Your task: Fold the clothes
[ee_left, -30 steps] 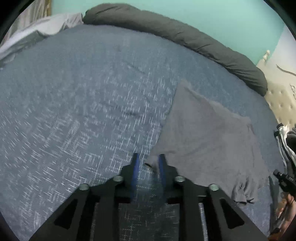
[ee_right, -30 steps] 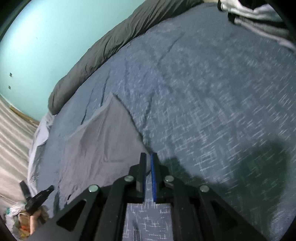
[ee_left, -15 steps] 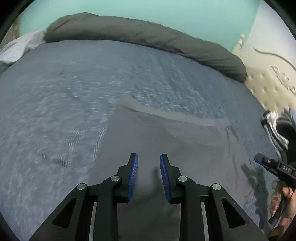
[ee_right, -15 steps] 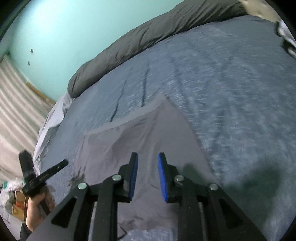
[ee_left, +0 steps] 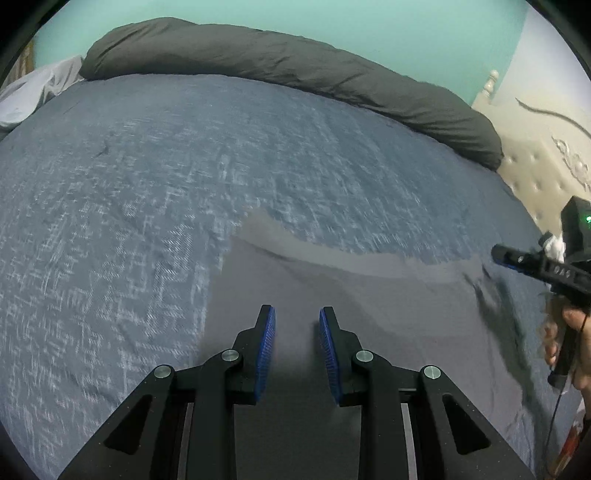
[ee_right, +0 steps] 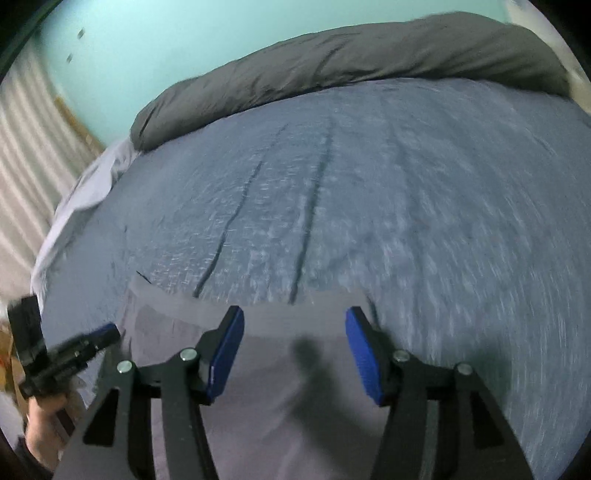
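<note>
Left claw (ee_left: 297, 325) spread, empty, over the shirt (ee_left: 369, 306); we see right claw (ee_right: 294, 328) opening, nothing between; bed (ee_left: 147, 184) beneath.

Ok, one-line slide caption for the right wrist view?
Right gripper, jaws opening and empty, above a grey garment spread on the blue bedspread.

Home bedroom: bed (ee_left: 184, 177), tufted headboard (ee_left: 532, 173), teal wall (ee_left: 369, 22).
</note>
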{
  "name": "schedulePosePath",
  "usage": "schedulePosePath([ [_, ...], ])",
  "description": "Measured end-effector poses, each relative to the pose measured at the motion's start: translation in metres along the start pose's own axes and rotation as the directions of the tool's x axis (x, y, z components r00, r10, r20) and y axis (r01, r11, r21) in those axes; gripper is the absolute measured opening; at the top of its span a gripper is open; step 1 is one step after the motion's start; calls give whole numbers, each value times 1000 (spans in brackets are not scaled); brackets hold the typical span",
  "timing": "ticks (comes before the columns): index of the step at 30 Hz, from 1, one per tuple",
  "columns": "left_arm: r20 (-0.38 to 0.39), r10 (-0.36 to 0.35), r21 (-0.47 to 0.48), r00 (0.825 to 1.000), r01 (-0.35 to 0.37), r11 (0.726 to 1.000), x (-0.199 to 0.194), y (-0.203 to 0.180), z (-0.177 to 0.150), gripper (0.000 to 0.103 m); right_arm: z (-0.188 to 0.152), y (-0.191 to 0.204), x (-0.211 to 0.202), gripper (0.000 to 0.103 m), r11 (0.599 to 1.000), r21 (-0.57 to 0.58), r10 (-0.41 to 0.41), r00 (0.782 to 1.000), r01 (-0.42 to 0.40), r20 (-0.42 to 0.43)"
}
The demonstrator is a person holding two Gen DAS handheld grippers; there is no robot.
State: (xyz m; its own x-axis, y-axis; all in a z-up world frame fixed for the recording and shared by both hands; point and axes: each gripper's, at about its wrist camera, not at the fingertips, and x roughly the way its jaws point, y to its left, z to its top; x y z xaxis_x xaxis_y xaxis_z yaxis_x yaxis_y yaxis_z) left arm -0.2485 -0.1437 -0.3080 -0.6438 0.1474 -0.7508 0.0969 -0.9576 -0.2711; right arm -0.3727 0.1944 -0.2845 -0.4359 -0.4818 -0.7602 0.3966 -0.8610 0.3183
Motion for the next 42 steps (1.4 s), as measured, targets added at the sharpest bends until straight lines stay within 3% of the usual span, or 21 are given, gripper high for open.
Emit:
schedulePosePath([
  [5, 2, 2, -28, 1000, -2, 1000, -2, 8, 0, 27, 15, 14, 38, 58, 993, -115, 23, 994, -35, -102],
  [11, 6, -9, -30, 1000, 9, 1000, -5, 6, -2, 27, 1, 37, 61, 58, 963, -264, -3, 980, -51, -198],
  [13, 8, -12, -24, 1000, 12, 1000, -7, 4, -2, 27, -7, 45, 63, 50, 946, -321, -29, 978, -41, -209],
  [16, 5, -17, -23, 1000, 17, 1000, -7, 4, -3, 27, -14, 50, 64, 30, 931, -364, -55, 977, -25, -208],
  [17, 3, -18, -24, 1000, 18, 1000, -7, 4, -3, 27, -16, 50, 62, 15, 932, -362, -50, 977, -28, -205],
  [21, 4, -21, -26, 1000, 21, 999, -8, 5, -2, 27, -22, 53, 48, 3, 926, -376, -41, 983, -28, -177],
  [26, 6, -27, -29, 1000, 28, 999, -11, 6, -1, 27, -33, 60, 28, 2, 928, -371, -33, 990, -20, -135],
  [32, 7, -30, -38, 1000, 30, 999, -18, 9, -2, 27, -76, 86, -6, 2, 919, -394, -9, 994, -33, -106],
  [36, 0, -37, -43, 999, 37, 998, -19, 9, -3, 39, -103, 96, -14, 2, 920, -389, 10, 995, -47, -95],
  [42, -10, -47, -30, 999, 47, 998, -17, 5, -3, 39, -116, 88, -9, 2, 924, -375, 14, 989, -70, -149],
])
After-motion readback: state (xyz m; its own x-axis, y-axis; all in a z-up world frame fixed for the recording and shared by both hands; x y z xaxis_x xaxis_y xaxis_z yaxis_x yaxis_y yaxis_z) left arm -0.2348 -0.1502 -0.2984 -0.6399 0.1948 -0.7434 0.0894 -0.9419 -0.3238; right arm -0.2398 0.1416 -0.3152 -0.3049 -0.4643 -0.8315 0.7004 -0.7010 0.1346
